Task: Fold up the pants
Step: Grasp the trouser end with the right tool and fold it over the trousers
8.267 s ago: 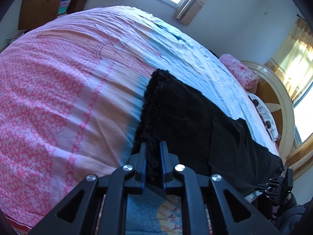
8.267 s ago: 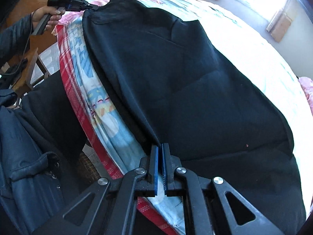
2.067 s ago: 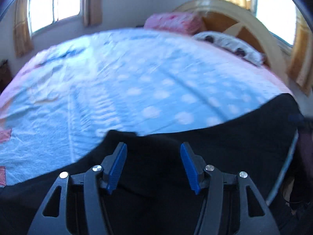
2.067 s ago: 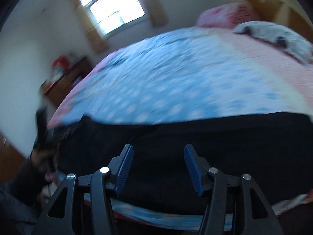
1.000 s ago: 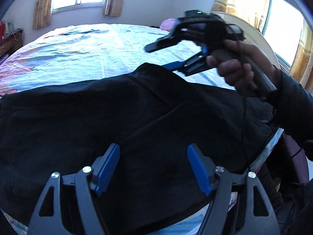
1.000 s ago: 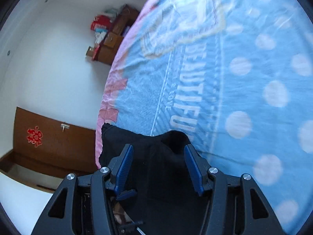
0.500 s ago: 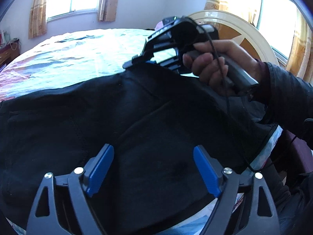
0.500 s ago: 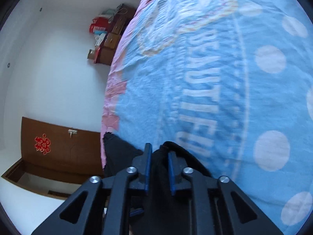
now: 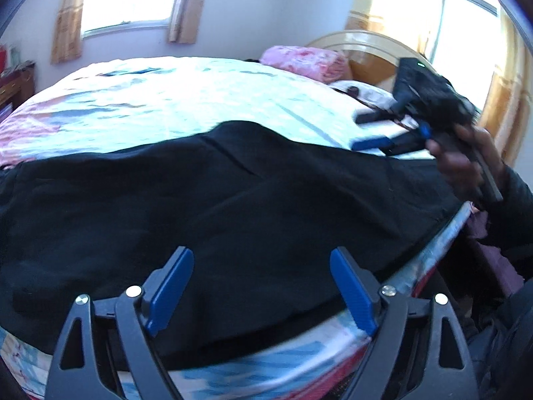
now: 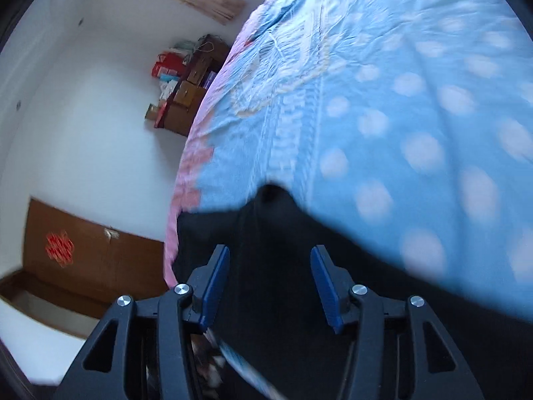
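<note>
Black pants lie folded across the near edge of the bed, with a small peak of cloth at their far edge. My left gripper hovers open above the pants' near part with nothing between its blue pads. My right gripper is off the cloth and its jaws are opening; the black fabric lies below them, untouched by the pads. The left wrist view shows the right gripper at the right, held by a hand above the pants' right end.
The bed carries a blue polka-dot and pink cover. A pink pillow and a round wooden headboard are at the far right. A wooden cabinet with boxes and a brown door stand to the left. A dark sleeve is at the right.
My right gripper let go of the pants' far edge, opened, and drew back to the right. The lifted cloth peak has dropped lower. My left gripper stayed open over the pants.
</note>
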Demonstrator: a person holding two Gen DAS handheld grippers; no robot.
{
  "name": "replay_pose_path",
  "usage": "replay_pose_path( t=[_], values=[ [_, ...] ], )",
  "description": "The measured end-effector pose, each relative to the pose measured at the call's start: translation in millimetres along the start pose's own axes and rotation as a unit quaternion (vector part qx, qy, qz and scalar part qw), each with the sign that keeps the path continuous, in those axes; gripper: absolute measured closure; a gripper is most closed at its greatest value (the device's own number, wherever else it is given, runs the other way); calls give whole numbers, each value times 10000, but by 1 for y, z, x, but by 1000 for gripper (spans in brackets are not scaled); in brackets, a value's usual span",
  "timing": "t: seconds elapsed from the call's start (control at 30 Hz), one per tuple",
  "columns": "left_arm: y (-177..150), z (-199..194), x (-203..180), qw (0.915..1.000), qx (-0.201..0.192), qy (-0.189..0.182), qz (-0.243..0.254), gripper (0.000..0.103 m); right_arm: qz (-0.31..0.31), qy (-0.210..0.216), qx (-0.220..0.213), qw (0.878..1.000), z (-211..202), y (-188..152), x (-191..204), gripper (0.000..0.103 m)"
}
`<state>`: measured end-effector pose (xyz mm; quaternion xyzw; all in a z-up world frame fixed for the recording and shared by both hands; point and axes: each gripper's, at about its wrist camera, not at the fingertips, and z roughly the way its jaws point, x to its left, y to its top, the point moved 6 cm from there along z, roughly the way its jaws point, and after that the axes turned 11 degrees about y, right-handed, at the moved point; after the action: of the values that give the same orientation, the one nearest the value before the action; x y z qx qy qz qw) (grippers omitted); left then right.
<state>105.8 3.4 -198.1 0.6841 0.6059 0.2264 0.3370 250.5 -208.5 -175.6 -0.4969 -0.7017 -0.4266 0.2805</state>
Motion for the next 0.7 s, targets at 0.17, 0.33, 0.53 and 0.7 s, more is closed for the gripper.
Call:
replay_pose_path(
  t=[0.17,0.33,0.53,0.7],
  values=[
    [-11,11,-28,9988,297,-345,191,16,156,-210,456,9986,-10,-92,-17,50],
    [-26,8,-36,9976,502,-276,388,16,740,1,433,9963,-11,-148,-44,50],
    [-16,-1,-39,9986,340,-384,111,16,629,-59,626,9960,-13,-158,-39,50],
    [-4,-2,-54,9985,128,-458,260,14,358,-50,11,9993,-35,-140,-31,50]
  ],
)
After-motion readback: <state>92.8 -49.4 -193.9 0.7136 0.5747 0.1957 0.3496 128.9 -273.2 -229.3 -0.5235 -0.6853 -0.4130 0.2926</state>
